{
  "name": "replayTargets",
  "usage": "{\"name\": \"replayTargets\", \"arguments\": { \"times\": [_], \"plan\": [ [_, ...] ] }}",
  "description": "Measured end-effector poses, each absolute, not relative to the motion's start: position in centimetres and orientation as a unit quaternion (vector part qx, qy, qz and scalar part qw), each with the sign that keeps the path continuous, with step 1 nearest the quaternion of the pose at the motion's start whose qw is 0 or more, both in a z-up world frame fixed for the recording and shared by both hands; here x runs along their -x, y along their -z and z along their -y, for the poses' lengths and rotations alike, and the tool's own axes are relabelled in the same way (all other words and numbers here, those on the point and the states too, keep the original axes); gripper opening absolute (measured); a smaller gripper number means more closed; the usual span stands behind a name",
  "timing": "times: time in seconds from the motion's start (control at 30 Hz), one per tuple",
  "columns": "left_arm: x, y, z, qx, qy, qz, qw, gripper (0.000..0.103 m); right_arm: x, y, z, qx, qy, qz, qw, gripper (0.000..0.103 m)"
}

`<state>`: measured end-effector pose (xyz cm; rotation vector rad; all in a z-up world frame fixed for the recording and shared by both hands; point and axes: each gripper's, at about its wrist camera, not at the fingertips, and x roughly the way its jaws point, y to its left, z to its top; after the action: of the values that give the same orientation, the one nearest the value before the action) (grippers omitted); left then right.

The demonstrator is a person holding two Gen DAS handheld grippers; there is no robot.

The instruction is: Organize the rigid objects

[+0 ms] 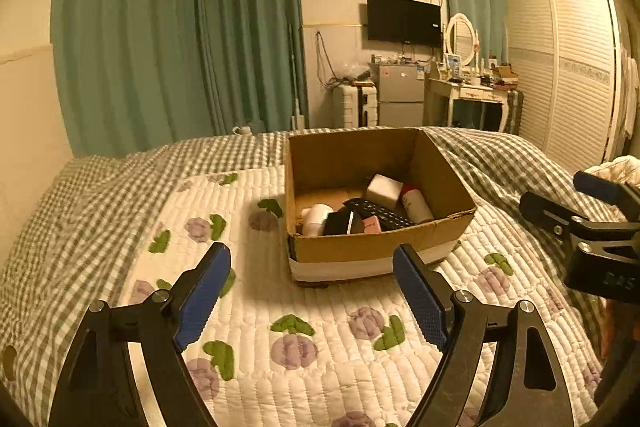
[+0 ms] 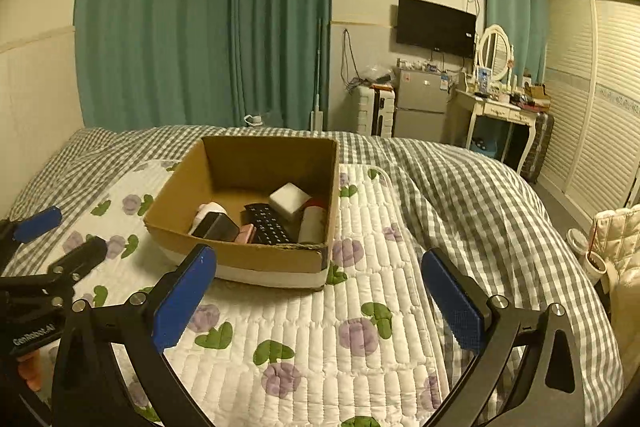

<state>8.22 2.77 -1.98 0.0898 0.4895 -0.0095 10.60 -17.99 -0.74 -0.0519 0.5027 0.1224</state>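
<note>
An open cardboard box [image 1: 380, 247] sits on the quilted bed and also shows in the right wrist view [image 2: 240, 259]. In it lie a black remote [image 1: 380, 213], a white cube [image 1: 383, 190], a white bottle with a red cap [image 1: 416, 205], a white bottle [image 1: 316, 219], a black case [image 1: 342, 223] and a small pink thing [image 1: 372, 225]. My left gripper [image 1: 312, 291] is open and empty, in front of the box. My right gripper [image 2: 320, 291] is open and empty, in front of the box's right corner. Each gripper shows at the other view's edge.
The white quilt with purple flowers [image 1: 320, 339] covers the near bed, over a grey checked sheet [image 2: 460, 179]. Green curtains, a TV, a small fridge, a dressing table and a wardrobe stand beyond the bed. A padded white thing [image 2: 616, 227] stands at the right.
</note>
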Motion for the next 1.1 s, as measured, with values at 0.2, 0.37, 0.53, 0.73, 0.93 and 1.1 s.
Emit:
{"name": "replayTargets", "arguments": {
  "times": [0.2,0.37,0.53,0.73,0.93,1.1],
  "plan": [
    [-7.4,1.2,-2.9,-0.048,-0.022,-0.207,0.977,0.086,-9.5,-0.7,17.1,0.036,-0.077,-0.213,0.973,0.103],
    [-7.6,1.2,-3.4,-0.034,-0.018,-0.216,0.976,0.086,-9.2,-1.4,17.5,0.035,-0.069,-0.200,0.977,0.103],
    [-7.7,1.1,-3.4,-0.035,-0.016,-0.216,0.976,0.086,-9.3,-1.3,17.9,0.029,-0.070,-0.200,0.977,0.103],
    [-7.8,1.3,-3.2,-0.032,-0.008,-0.223,0.974,0.086,-9.5,-1.1,18.0,0.031,-0.067,-0.202,0.977,0.103],
    [-7.9,1.5,-2.9,-0.031,0.000,-0.229,0.973,0.086,-9.8,-0.9,17.6,0.035,-0.070,-0.203,0.976,0.103],
    [-8.1,1.6,-3.1,-0.026,-0.004,-0.234,0.972,0.086,-9.7,-0.5,17.1,0.041,-0.074,-0.206,0.975,0.103]
  ]
}}
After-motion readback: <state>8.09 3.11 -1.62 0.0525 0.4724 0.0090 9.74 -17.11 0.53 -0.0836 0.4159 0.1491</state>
